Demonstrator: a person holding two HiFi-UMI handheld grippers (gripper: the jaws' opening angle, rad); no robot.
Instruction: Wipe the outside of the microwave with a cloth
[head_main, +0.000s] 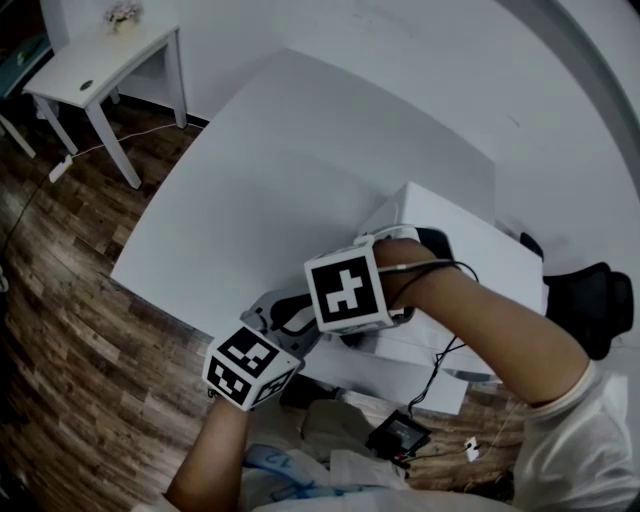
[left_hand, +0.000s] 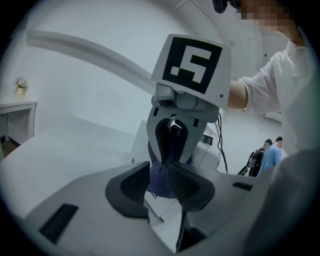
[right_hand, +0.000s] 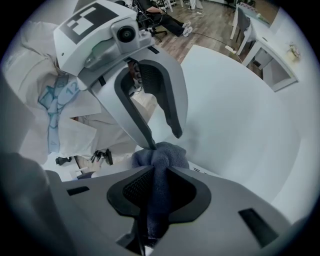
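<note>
microwave (head_main: 470, 245), a white box, is being shown at the near right part of the white table (head_main: 250, 190) in the head view. its long axis is being laid from upper left to lower right there, and one long side is being turned toward the person. which side carries the door is not being made out.

the right gripper (right_hand: 159, 172) is being held at the microwave's near left end and is being pointed steeply down. its jaws are being kept narrow and are being pressed onto a dark blue cloth (right_hand: 162, 152). the cloth is being run lengthwise between the two pads, and a bunched end is being pushed out beyond the tips.

the left gripper (left_hand: 160, 175) is being aimed at that bunched end from the person's side, close to level. its jaws are being kept partly apart, with the bunch being taken in between them. in the right gripper view one fingertip (right_hand: 148, 141) is being laid against the cloth, while the other fingertip (right_hand: 175, 131) is being held just clear of it. no squeeze on the cloth is being shown by these jaws.
</note>
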